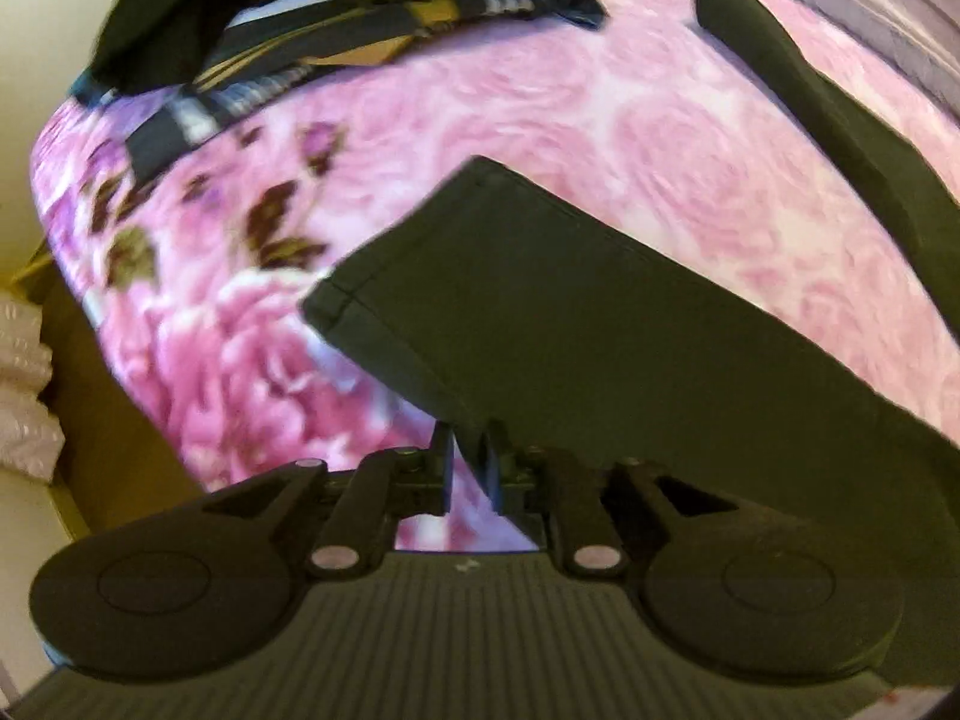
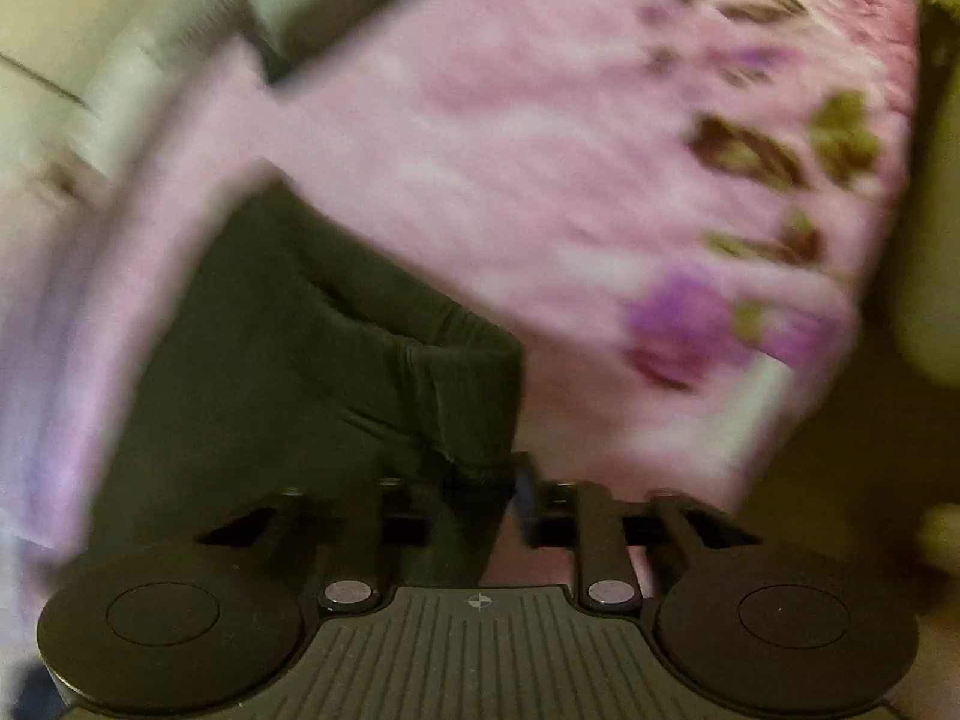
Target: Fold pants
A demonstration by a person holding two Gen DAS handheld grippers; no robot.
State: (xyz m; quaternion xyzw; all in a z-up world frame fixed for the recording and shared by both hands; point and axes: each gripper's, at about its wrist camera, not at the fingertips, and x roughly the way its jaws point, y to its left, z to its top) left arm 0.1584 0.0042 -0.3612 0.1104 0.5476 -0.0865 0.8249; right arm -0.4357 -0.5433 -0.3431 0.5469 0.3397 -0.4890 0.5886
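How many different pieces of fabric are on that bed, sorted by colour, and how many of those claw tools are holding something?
Dark pants: 1
Striped dark, white and yellow cloth, at the far edge: 1
Pink floral bedspread: 1
Grippers clamped on the pants: 2, the left gripper and the right gripper
Total: 3 fabrics, 2 grippers

The pants [image 1: 600, 312] lie on the bed [image 1: 600, 120]. One leg end sticks out from the pants toward the middle of the bed, and the other leg [image 1: 840, 120] lies to its right. A pile of clothes [image 1: 336, 18] sits on the far side of the bed from the pants. The left gripper [image 1: 470, 468] pinches the near edge of the pants. The right gripper [image 2: 480, 480] pinches the pants too.
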